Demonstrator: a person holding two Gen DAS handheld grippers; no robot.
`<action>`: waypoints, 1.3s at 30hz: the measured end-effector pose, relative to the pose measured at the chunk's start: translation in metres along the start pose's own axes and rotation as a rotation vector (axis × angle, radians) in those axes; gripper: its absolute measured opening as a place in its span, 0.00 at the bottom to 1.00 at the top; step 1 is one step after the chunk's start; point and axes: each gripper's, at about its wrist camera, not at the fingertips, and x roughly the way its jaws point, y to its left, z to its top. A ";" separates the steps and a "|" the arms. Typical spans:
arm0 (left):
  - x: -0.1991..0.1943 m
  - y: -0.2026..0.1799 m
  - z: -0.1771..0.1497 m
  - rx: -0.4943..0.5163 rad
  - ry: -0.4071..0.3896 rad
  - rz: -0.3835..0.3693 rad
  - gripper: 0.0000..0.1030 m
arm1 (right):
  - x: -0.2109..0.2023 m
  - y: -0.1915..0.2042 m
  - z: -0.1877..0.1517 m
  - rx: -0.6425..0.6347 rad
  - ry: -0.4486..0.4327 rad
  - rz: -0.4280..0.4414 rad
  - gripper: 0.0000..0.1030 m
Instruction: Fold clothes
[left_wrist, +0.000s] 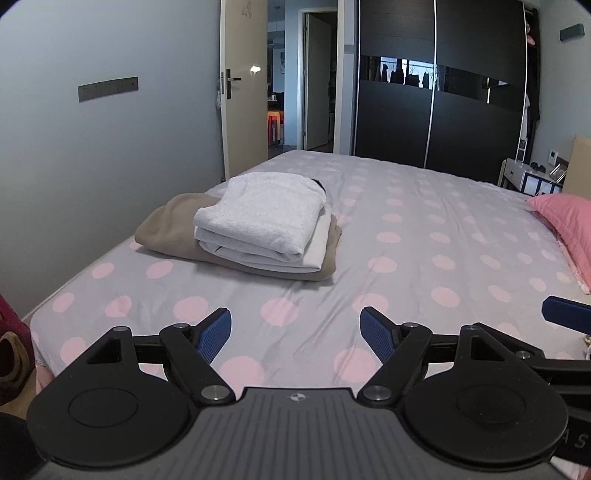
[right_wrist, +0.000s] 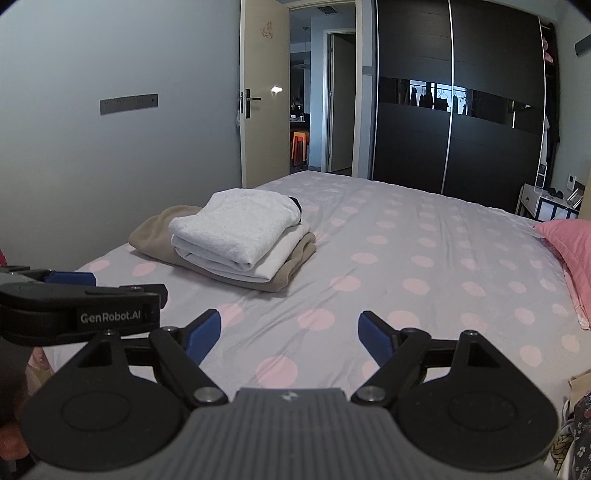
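Observation:
A stack of folded clothes lies on the bed's left side: a white garment (left_wrist: 258, 218) on top of a beige one (left_wrist: 166, 229); it also shows in the right wrist view, the white garment (right_wrist: 236, 229) on the beige one (right_wrist: 155, 232). My left gripper (left_wrist: 295, 332) is open and empty above the near edge of the bed, well short of the stack. My right gripper (right_wrist: 290, 332) is open and empty, to the right of the left one. The left gripper's body (right_wrist: 74, 310) shows at the left of the right wrist view.
The bed (left_wrist: 406, 240) has a grey sheet with pink dots. A pink pillow (left_wrist: 569, 225) lies at the right. A dark wardrobe (left_wrist: 443, 85) and an open door (left_wrist: 243, 85) stand beyond. Loose clothes (right_wrist: 580, 424) lie at the lower right.

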 end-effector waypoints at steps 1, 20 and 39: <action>0.000 0.000 -0.001 0.001 0.001 -0.001 0.74 | 0.000 0.000 -0.001 0.001 0.001 0.000 0.81; 0.001 -0.001 -0.003 -0.008 0.027 0.006 0.74 | 0.003 0.000 -0.006 0.022 0.001 0.002 0.81; 0.001 0.000 -0.004 -0.007 0.035 0.012 0.74 | 0.005 0.004 -0.009 0.023 0.000 -0.001 0.81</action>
